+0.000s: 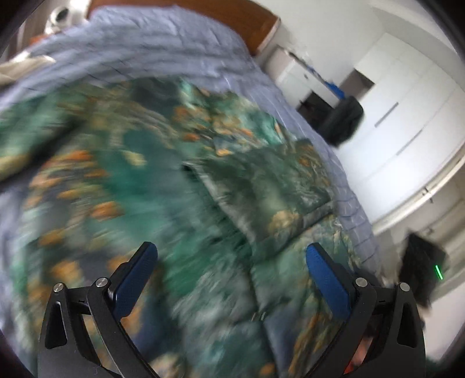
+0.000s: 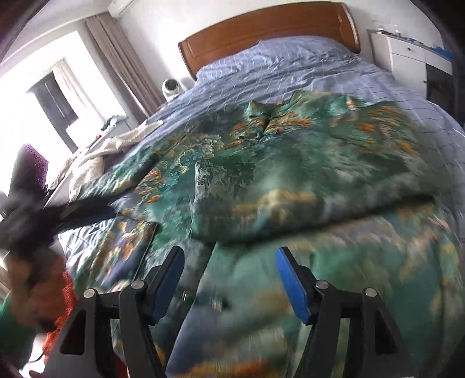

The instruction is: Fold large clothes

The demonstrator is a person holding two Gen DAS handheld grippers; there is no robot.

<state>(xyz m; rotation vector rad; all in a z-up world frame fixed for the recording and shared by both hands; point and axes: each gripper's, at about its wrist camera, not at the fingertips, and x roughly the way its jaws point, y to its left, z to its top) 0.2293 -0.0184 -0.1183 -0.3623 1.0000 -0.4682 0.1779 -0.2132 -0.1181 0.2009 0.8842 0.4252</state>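
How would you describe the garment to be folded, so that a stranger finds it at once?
Start at the bed with the wooden headboard and the pale blue checked cover. The garment lies spread over the near half of that cover. Its shiny green cloth with orange flowers sets it apart from the plain cream blanket at the bed's window side.

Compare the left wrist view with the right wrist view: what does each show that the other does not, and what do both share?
Only the left wrist view shows the white wardrobe doors and a dark bag beside the bed. Only the right wrist view shows the window, curtain and cream blanket. Both share the green patterned garment, blue checked bedspread and wooden headboard.
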